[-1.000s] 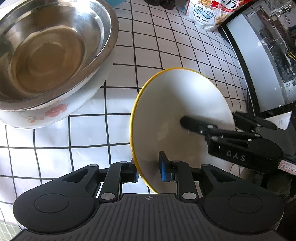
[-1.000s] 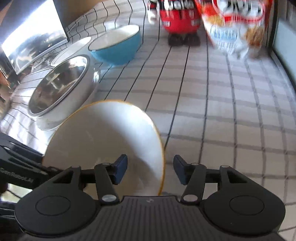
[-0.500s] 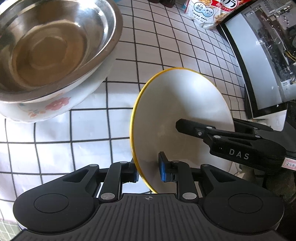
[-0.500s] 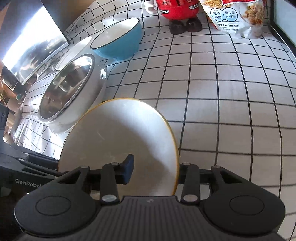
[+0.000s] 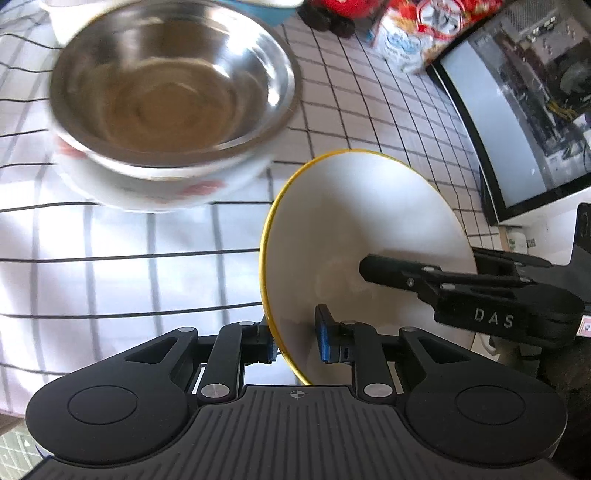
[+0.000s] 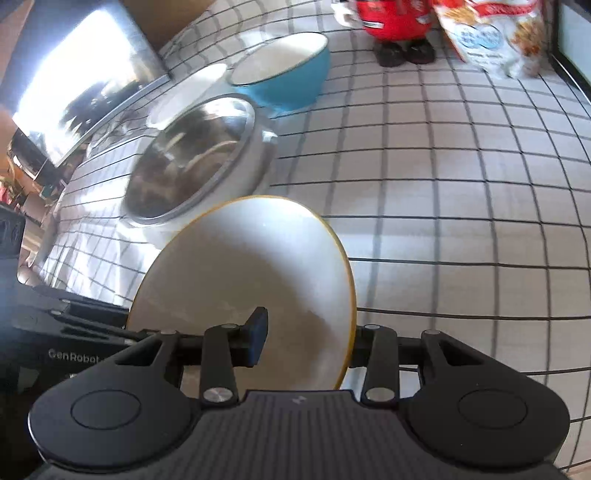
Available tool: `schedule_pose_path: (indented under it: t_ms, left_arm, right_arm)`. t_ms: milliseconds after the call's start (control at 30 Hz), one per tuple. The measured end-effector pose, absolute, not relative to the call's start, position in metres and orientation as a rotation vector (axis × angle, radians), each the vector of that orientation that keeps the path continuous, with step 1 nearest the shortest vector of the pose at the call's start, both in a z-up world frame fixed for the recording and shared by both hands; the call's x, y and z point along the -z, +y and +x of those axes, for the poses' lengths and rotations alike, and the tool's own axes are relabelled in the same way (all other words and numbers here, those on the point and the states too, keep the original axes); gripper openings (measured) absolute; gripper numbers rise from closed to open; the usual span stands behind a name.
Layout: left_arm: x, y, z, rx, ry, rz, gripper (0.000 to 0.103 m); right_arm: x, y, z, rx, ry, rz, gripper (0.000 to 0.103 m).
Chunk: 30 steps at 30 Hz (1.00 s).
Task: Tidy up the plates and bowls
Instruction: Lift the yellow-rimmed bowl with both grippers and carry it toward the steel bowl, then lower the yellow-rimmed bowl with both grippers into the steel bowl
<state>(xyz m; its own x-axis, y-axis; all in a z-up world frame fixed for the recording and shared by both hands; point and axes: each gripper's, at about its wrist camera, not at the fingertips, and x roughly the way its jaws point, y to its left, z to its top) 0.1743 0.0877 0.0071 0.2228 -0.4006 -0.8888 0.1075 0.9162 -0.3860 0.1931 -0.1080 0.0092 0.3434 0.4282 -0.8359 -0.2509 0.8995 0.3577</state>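
A white tablecloth with a black grid (image 5: 110, 236) is covering the work surface, with a dark-framed monitor (image 5: 517, 122) standing along one edge and a red figure (image 6: 397, 22) and a snack bag (image 6: 495, 37) sitting at the far end. A yellow-rimmed white bowl (image 5: 354, 229) is being held tipped on its side above the cloth, its opening facing the right side in the left wrist view. The left gripper (image 5: 295, 339) is clamping the bowl's lower rim, one blue pad outside the wall and one inside. The right gripper (image 6: 306, 332) is gripping the same bowl at another part of its rim, with one finger (image 6: 256, 332) inside and the other behind the yellow edge; in the left wrist view its black body is reaching into the bowl from the right. Just beyond the held bowl, a steel bowl (image 5: 173, 81) is nesting inside a white floral bowl (image 5: 166, 184). Farther back a blue bowl (image 6: 284, 81) is resting on the cloth, next to a white dish (image 6: 192, 85) whose shape is too blurred to tell.
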Motion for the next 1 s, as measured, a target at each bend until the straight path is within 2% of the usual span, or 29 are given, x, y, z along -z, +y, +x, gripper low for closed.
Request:
schedule_pose_path:
  t_ms: [367, 600, 767, 1000]
  left_arm:
    - [-0.064, 0.138, 0.152, 0.34, 1.179, -0.264, 0.022]
    - [-0.097, 0.159, 0.174, 0.281, 1.055, -0.268, 0.023]
    - [-0.097, 0.174, 0.206, 0.183, 0.998, -0.258, 0.024]
    - [-0.07, 0.178, 0.245, 0.044, 0.982, -0.249, 0.024]
  right_arm:
    - [-0.062, -0.058, 0.177, -0.524, 1.045, 0.118, 0.039]
    - [-0.098, -0.032, 0.209, -0.583, 0.909, 0.047, 0.04]
    - [-0.093, -0.013, 0.256, -0.611, 0.88, 0.053, 0.04]
    - [-0.056, 0.0, 0.309, -0.665, 0.964, 0.071, 0.042]
